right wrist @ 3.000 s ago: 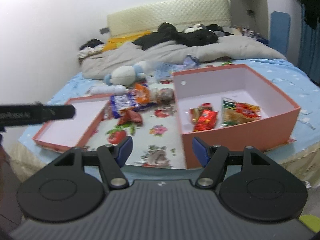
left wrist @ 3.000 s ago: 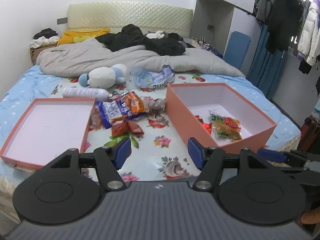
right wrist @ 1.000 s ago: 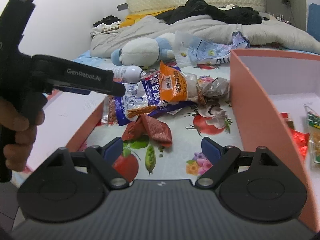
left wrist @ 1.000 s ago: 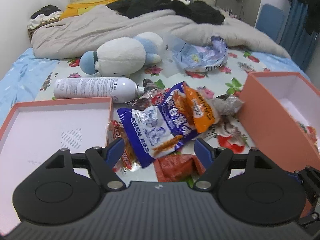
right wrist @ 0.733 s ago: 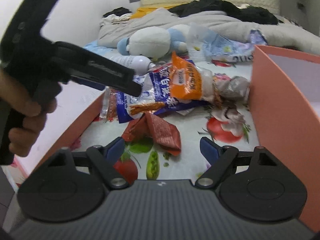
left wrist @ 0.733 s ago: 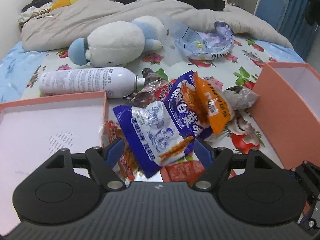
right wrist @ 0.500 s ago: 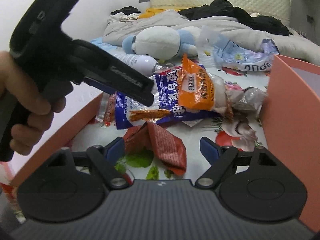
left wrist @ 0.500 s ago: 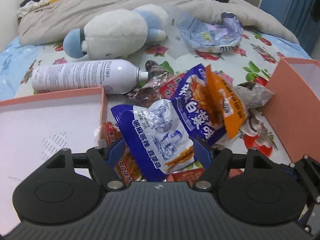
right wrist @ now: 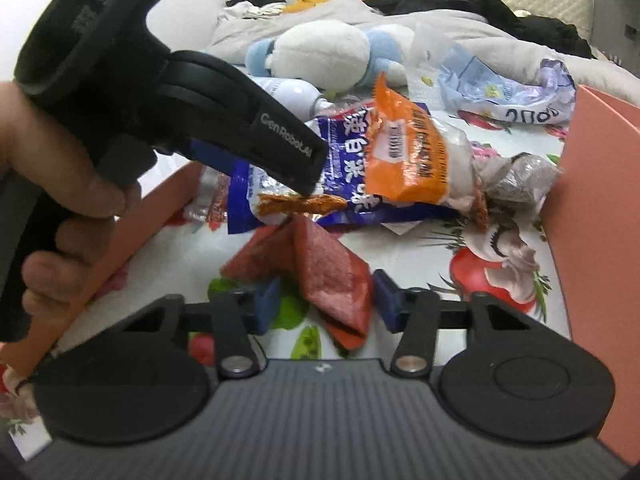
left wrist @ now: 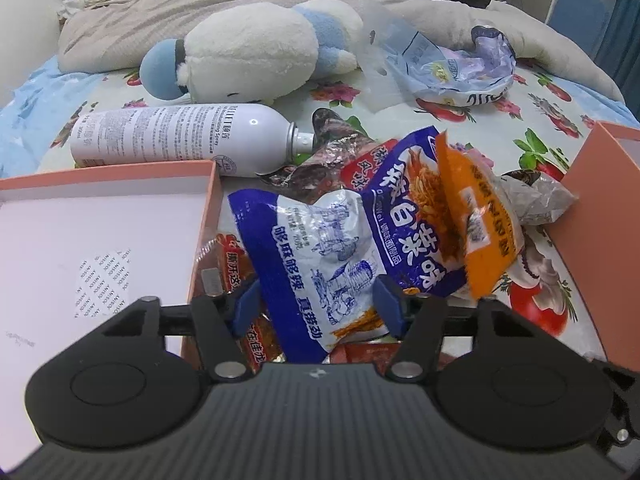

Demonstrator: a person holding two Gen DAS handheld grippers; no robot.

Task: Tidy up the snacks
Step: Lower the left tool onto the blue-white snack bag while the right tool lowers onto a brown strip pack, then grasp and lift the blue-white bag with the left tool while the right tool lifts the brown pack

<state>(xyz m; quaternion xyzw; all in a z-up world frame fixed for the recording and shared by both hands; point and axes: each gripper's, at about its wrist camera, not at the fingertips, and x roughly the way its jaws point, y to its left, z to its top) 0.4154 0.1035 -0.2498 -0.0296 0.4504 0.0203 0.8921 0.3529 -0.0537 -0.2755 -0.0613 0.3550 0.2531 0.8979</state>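
Note:
A pile of snack packs lies on the flowered bedsheet between two salmon boxes. My left gripper (left wrist: 316,306) is open, its blue pads on either side of the lower end of a blue and white snack bag (left wrist: 320,248). An orange pack (left wrist: 476,216) lies on the blue bag's right part. In the right wrist view my right gripper (right wrist: 325,307) is open around a folded red snack pack (right wrist: 324,272). The left gripper's body (right wrist: 248,136) shows there above the blue bag (right wrist: 348,160).
A shallow salmon lid (left wrist: 100,216) lies at the left, and the deep salmon box's wall (left wrist: 592,216) stands at the right. A white spray can (left wrist: 176,140), a plush toy (left wrist: 256,52) and a crumpled plastic bag (left wrist: 460,64) lie behind the pile.
Both grippers have moved forward and down into the snack pile. The left pads now flank the blue bag, the right pads flank the red pack, and both jaws have narrowed somewhat.

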